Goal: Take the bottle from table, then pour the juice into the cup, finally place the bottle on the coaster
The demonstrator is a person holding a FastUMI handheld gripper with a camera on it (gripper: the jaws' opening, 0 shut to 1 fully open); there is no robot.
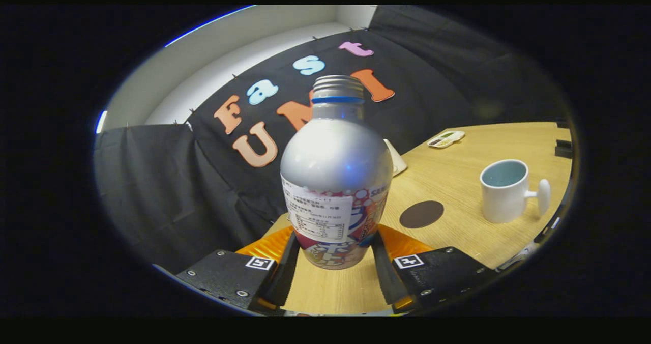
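A recording booth, not a lived-in room: black cloth (168, 181) hangs pinned as a backdrop behind a pale wood bench (457, 181), with plain white wall (229, 44) above it. The props are few and staged: a bottle (335, 176), a white cup (505, 191) near the bench's right edge, a dark round coaster (421, 214), and a small remote-like device (446, 138) at the far edge

Light wooden table (457, 176) running ahead of the fingers and off to their right. Standing on it between the two fingers, bottle (335, 181), upright, uncapped. Beyond the right finger, flat on the wood, dark round coaster (421, 214). Further right, apart from the coaster, white cup (504, 191), upright, handle turned away. Far beyond, near the table's back edge, small white device (446, 138)
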